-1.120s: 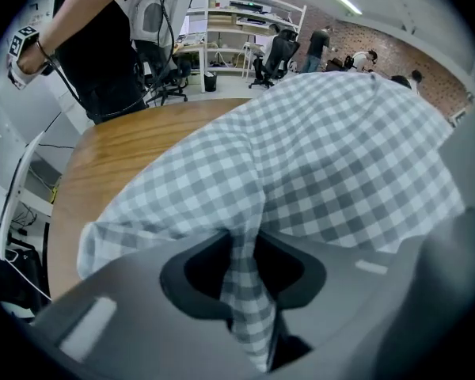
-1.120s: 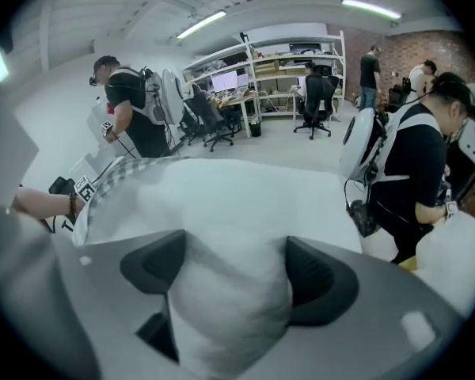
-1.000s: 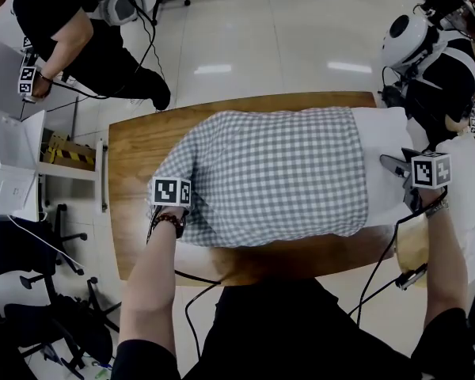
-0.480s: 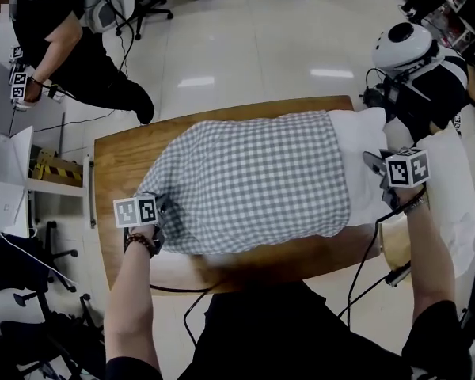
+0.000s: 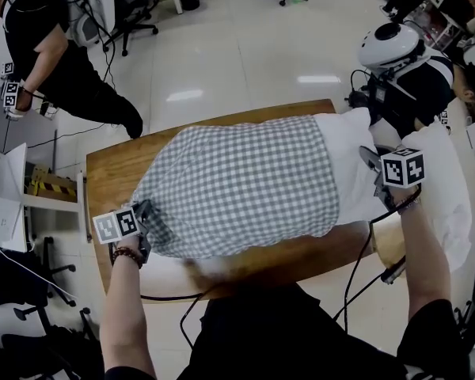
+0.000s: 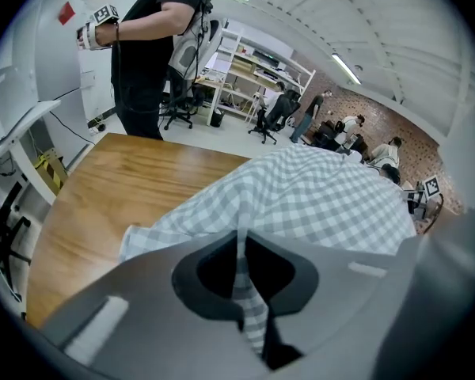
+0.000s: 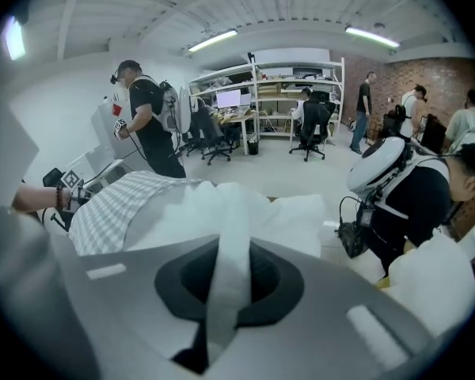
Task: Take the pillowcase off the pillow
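The left gripper point(image 6: 249, 311) sits at 8 o'clock of the table point(image 5: 111, 165). Its jaws are pressed together on a fold of the checked pillowcase point(image 5: 237, 184), pinching it near the corner so the cloth runs up from between them. The pillowcase covers most of the pillow point(image 5: 352, 157), which lies across the table's middle. Its open edge faces 3 o'clock, where the pillow's white end sticks out bare. The right gripper point(image 7: 222, 323) is at 3 o'clock, over that bare end. Its jaws have just been closing and clamp a ridge of the white pillow fabric, which stands up between them. Both grippers angle downward toward the table.

Count: two grippers, one pillowcase, one pillow, one table. Two bystanders show clearly in the head view. One is a person point(image 5: 55, 54) in black standing at 10 o'clock, with a marker cube at the hand. The other is beside the table at 2 o'clock, wearing a white helmet point(image 5: 388, 44).
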A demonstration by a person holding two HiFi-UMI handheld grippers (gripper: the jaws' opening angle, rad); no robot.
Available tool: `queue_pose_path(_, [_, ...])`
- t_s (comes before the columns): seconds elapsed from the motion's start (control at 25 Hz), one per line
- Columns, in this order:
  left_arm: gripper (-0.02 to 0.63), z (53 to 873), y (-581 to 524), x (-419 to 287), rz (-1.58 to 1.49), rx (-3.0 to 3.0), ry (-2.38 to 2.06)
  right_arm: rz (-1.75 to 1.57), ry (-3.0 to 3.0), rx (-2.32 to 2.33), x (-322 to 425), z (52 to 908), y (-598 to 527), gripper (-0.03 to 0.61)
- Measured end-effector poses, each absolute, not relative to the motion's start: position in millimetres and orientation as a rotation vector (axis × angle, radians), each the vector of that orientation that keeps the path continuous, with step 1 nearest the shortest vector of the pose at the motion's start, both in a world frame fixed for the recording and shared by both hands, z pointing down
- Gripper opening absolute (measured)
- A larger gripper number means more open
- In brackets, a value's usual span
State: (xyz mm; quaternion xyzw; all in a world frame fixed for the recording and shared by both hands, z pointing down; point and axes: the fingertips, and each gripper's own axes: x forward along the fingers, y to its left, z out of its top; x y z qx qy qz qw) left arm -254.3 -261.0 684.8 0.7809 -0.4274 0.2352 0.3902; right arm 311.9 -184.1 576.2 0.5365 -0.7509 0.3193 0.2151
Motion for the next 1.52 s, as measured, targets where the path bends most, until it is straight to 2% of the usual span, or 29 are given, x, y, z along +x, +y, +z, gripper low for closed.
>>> queue_pose_path(1.0, [0.006, 625, -253, -335, 0.401, 1.968, -1.302, 0.784, -2.042, 1.635, 362, 537, -157, 0.014])
queue_pose_path(1.52, [0.005, 584, -251, -374, 0.344, 1.965, -1.403, 0.771, -2.061, 1.669, 362, 510, -154, 0.012])
